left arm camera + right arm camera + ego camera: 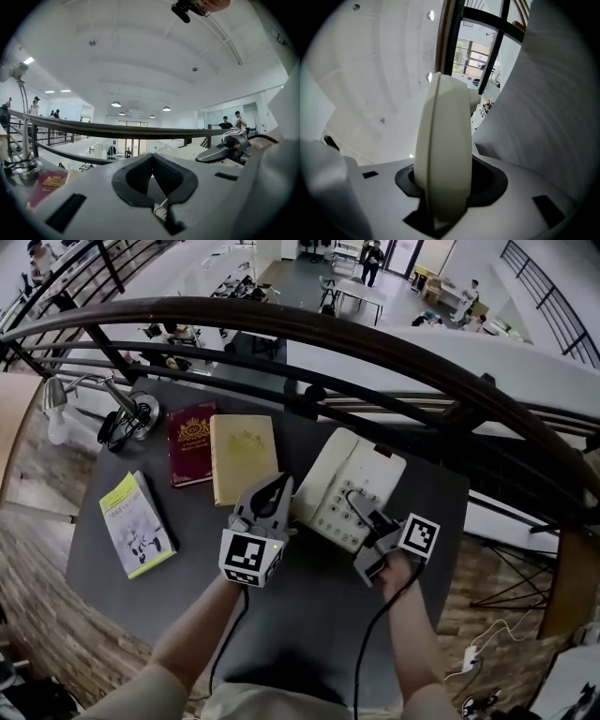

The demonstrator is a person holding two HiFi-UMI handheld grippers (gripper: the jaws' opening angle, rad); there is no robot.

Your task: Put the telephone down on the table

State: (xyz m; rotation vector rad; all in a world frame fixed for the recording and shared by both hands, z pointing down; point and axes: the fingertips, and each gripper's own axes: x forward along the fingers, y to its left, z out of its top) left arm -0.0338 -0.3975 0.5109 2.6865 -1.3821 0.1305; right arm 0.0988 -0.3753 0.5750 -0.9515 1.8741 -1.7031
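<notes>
Two grippers flank the telephone (352, 484), a cream desk set that sits over the right half of the dark table (309, 615). No view shows whether its base touches the tabletop.

Left of the telephone:
- A desk lamp (56, 399), a yellow-green booklet (136, 524), a red book (192, 442) and a tan book (244, 457) lie on the table. The tan book is nearest, just beside the telephone.
- The left gripper (278, 486) sits just beside the telephone's left edge, over the tan book's lower corner. Its jaw tips are together, and a coiled cord (160, 210) is pinched low in the throat.

Right of the telephone:
- The right gripper (375, 529) is at the lower right corner of the telephone. Its jaws stand partly apart and are clamped on a thick cream edge of the telephone, which fills the gap between the pads.

Clearance:
- Bare tabletop extends from the telephone toward the person.
- The table's right edge is near the telephone.
- A dark railing (281, 320) runs just beyond the far edge.
</notes>
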